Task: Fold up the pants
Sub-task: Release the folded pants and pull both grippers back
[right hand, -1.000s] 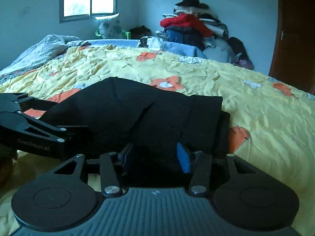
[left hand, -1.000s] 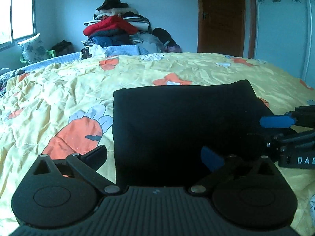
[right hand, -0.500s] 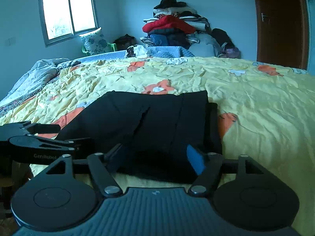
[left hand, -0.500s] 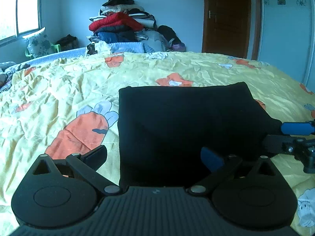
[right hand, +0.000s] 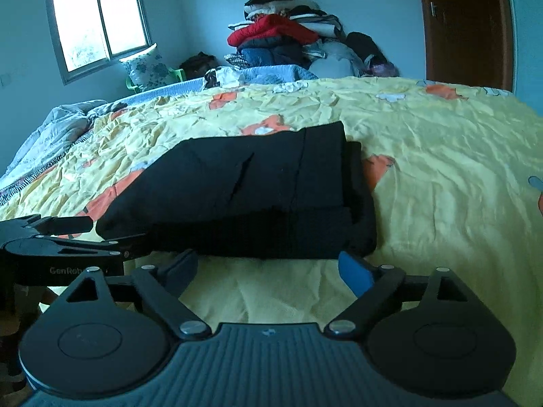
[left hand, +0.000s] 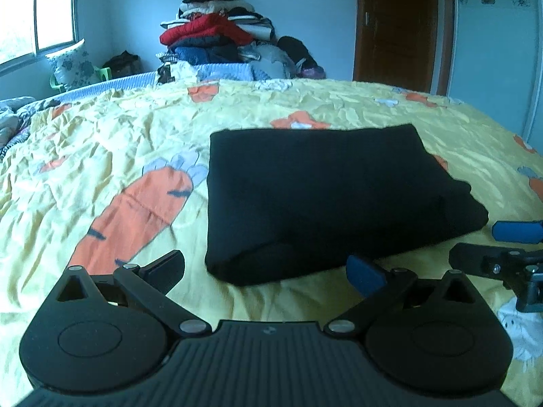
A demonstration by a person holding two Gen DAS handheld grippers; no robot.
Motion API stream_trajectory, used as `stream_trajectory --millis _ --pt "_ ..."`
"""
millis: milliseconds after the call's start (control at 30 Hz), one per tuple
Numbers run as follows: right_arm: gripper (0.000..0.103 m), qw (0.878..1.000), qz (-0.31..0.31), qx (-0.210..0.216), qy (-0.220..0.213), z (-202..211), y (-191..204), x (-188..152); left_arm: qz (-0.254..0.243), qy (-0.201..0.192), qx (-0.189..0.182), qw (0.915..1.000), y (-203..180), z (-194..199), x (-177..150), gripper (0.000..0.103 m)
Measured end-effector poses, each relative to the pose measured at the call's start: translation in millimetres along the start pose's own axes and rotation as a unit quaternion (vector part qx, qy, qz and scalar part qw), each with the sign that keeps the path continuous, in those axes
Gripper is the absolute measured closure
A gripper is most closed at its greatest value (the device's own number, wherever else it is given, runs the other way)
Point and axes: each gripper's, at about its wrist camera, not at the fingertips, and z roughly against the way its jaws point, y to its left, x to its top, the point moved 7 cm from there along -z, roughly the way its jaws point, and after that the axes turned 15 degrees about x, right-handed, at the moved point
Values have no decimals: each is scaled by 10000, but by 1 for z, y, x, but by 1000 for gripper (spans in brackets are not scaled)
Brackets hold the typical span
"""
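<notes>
The black pants (left hand: 325, 196) lie folded into a compact rectangle on the yellow bedspread (left hand: 101, 156). They also show in the right wrist view (right hand: 251, 196), with layered folded edges at their right side. My left gripper (left hand: 264, 271) is open and empty, just short of the near edge of the pants. My right gripper (right hand: 264, 271) is open and empty too, a little back from the near edge. The right gripper shows at the right edge of the left wrist view (left hand: 502, 247). The left gripper shows at the left edge of the right wrist view (right hand: 61, 237).
The bedspread has orange carrot prints (left hand: 135, 210). A tall pile of clothes (left hand: 217, 37) stands behind the bed's far side. A brown door (left hand: 397, 23) is at the back right, a window (right hand: 98, 23) at the back left. Rumpled bedding (right hand: 44, 139) lies at the left.
Both grippers have pulled back from the folded pants toward the near edge of the bed. The right gripper has opened wider and let go of the pants. The pants lie still.
</notes>
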Motion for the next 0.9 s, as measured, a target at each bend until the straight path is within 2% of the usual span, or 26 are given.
stream_trajectory --millis 267,533,767,900 --pt "6 9999 13 -95 142 -4 5 -8 65 43 53 10000 7 2 -11 0" --pt "3 9984 125 -429 356 -13 7 -21 -11 37 152 9999 12 1 -24 0" --pt "0 9943 535 -828 405 -19 13 -30 255 251 46 9994 19 -4 -29 0" --pt "0 9955 431 -761 379 -19 14 -31 223 246 74 9994 21 -5 -30 0"
